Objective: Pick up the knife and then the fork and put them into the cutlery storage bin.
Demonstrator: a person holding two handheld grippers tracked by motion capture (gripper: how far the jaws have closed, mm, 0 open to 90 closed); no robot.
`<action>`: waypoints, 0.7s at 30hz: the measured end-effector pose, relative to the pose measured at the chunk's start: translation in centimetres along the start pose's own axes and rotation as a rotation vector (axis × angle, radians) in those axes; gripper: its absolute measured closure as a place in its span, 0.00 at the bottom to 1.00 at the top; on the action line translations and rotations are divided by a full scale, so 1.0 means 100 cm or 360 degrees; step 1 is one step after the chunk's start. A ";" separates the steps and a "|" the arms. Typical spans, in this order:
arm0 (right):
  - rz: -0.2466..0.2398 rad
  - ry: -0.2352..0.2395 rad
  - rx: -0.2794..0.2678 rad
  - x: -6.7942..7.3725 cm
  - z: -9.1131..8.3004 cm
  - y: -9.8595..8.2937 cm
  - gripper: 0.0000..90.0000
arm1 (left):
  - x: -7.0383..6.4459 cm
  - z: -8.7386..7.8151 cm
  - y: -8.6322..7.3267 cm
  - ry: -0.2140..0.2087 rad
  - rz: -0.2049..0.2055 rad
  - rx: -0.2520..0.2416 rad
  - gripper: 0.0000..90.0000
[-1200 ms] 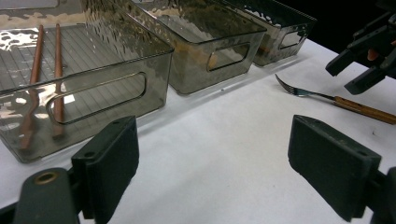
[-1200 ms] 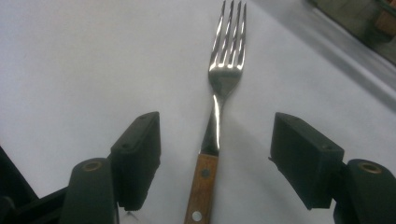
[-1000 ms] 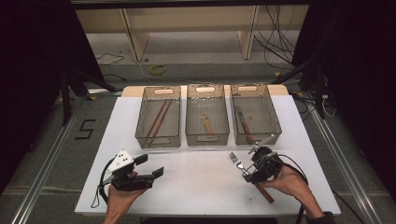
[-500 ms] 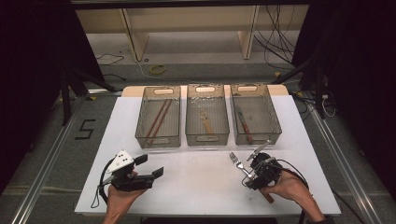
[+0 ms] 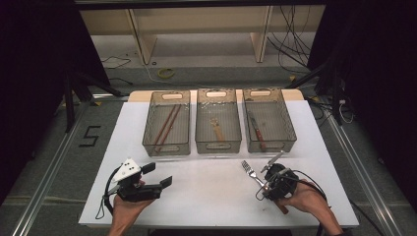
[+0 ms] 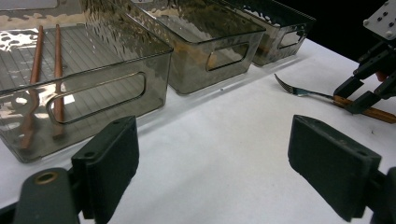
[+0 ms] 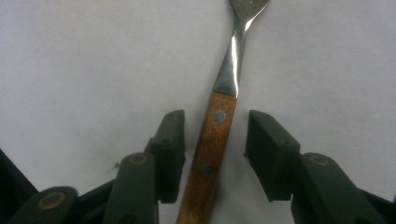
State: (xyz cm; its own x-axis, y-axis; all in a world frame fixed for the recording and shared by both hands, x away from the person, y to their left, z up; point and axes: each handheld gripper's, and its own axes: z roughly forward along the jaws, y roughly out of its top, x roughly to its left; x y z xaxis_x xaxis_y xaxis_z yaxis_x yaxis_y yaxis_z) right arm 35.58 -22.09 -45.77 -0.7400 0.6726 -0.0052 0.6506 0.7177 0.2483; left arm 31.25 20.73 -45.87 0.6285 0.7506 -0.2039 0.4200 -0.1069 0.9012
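Two grippers sit low at the table's near edge. The left gripper, at seven o'clock, points right, jaws wide and empty. The right gripper, at five o'clock, straddles the fork on the white table, jaws parted, not touching; the handle's end is cut off.

The fork has a brown wooden handle with silver rivets and a silver neck. It lies on a white counter. The three bins are smoky grey, and the chopsticks are reddish brown.
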 end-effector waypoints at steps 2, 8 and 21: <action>-0.0009 -0.0019 0.0008 0.001 0.000 0.000 0.68 | -0.001 0.001 0.000 0.0000 0.0003 -0.0003 0.18; -0.0023 -0.0044 0.0021 0.000 0.000 0.001 0.75 | -0.001 0.000 0.000 0.0000 0.0001 -0.0002 0.18; -0.0022 -0.0019 0.0006 -0.005 0.000 0.000 0.86 | -0.001 0.000 0.000 0.0000 0.0004 0.0001 0.18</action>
State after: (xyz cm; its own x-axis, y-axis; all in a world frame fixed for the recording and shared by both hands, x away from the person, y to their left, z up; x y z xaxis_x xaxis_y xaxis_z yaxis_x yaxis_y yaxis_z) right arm 35.98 -22.42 -45.72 -0.7468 0.6647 -0.0204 0.6409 0.7276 0.2446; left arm 31.21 20.65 -45.90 0.6294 0.7504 -0.2017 0.4188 -0.1090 0.9015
